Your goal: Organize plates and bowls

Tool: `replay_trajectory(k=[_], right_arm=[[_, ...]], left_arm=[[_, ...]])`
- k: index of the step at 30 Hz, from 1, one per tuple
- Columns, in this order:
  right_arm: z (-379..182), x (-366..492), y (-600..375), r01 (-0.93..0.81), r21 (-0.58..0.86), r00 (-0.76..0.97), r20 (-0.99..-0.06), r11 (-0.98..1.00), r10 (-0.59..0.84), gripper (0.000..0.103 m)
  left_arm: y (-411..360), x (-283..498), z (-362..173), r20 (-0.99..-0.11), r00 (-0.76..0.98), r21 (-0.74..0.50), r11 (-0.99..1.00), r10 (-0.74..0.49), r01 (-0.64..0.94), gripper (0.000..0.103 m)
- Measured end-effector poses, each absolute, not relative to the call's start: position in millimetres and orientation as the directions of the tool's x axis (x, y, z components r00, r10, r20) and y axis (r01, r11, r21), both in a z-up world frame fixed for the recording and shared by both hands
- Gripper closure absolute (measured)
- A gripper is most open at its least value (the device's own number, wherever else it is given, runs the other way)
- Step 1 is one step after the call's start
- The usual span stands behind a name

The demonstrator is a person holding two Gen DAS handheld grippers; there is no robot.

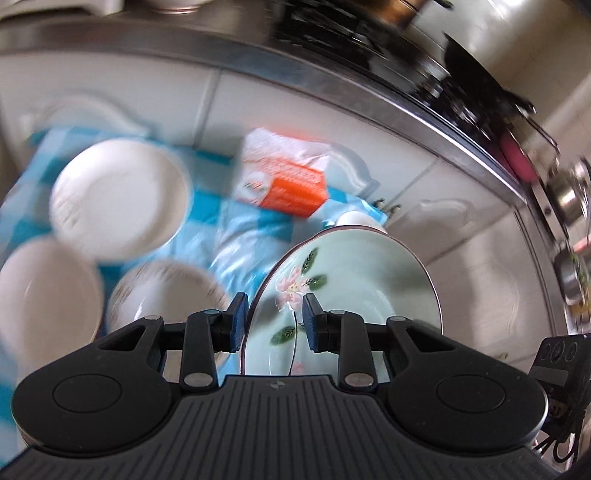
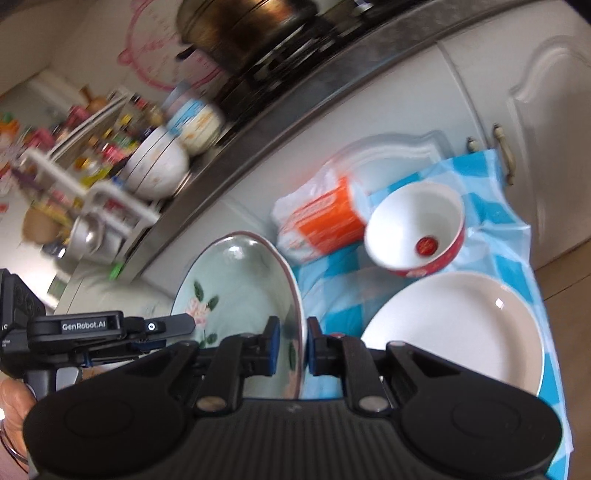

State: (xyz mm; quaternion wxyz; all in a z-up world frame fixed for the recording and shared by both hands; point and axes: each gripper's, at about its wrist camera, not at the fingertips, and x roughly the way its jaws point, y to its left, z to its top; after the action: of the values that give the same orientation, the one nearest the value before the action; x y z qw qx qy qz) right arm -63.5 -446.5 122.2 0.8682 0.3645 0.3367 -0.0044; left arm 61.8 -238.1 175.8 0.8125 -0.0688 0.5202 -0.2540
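A pale green plate (image 1: pixel 351 280) with a pink flower hangs tilted in the air, held by both grippers. My left gripper (image 1: pixel 274 321) is shut on its near rim, one pad on each face. In the right wrist view my right gripper (image 2: pixel 293 343) is shut on the rim of the green plate (image 2: pixel 240 280), and the left gripper (image 2: pixel 177 326) grips its opposite edge. Below, on a blue checked cloth (image 2: pixel 340 291), lie a white plate (image 2: pixel 454 332) and a red bowl (image 2: pixel 417 225) with a white inside. The left wrist view shows a white plate (image 1: pixel 118 195), a white bowl (image 1: pixel 44 295) and a patterned bowl (image 1: pixel 166 291).
An orange and white packet (image 2: pixel 321 221) lies on the cloth against white cabinet doors (image 2: pixel 535 92). Above runs a steel counter edge (image 2: pixel 295 110) with a stove, a large pot (image 2: pixel 251 29) and stacked bowls (image 2: pixel 159 166). A person's hand (image 2: pixel 11 406) shows at the lower left.
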Motion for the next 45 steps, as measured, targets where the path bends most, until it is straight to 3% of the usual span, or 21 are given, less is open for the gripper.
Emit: replay_trajectory(k=[10, 17, 27, 35, 45], right_arm=[[116.2, -50.5, -372.2, 0.06, 0.668, 0.623, -0.605, 0.742, 0.495, 0.09], [94.8, -32.7, -303.8, -0.02, 0.653, 0.509, -0.645, 0.757, 0.569, 0.09], [43.8, -4.5, -226.1, -0.033, 0.575, 0.398, -0.743, 0.818, 0.538, 0.091], [25.8, 9.3, -199.4, -0.035, 0.47, 0.37, -0.814, 0.882, 0.448, 0.09], [25.7, 9.3, -194.8, -0.079, 0.367, 0.377, -0.85, 0.927, 0.368, 0.082]], left_arm=[[-143.3, -11.3, 163.7, -0.866, 0.404, -0.312, 0.95, -0.296, 0.027, 0.071], [-74.4, -38.7, 138.1, -0.877, 0.406, -0.331, 0.936, -0.256, -0.124, 0.071], [-7.1, -31.6, 73.8, -0.885, 0.39, -0.361, 0.902, -0.253, -0.235, 0.071], [14.3, -24.8, 45.3, -0.879, 0.386, -0.381, 0.898, -0.279, -0.218, 0.071], [23.7, -23.5, 29.2, -0.849, 0.425, -0.408, 0.901, -0.315, -0.147, 0.071]])
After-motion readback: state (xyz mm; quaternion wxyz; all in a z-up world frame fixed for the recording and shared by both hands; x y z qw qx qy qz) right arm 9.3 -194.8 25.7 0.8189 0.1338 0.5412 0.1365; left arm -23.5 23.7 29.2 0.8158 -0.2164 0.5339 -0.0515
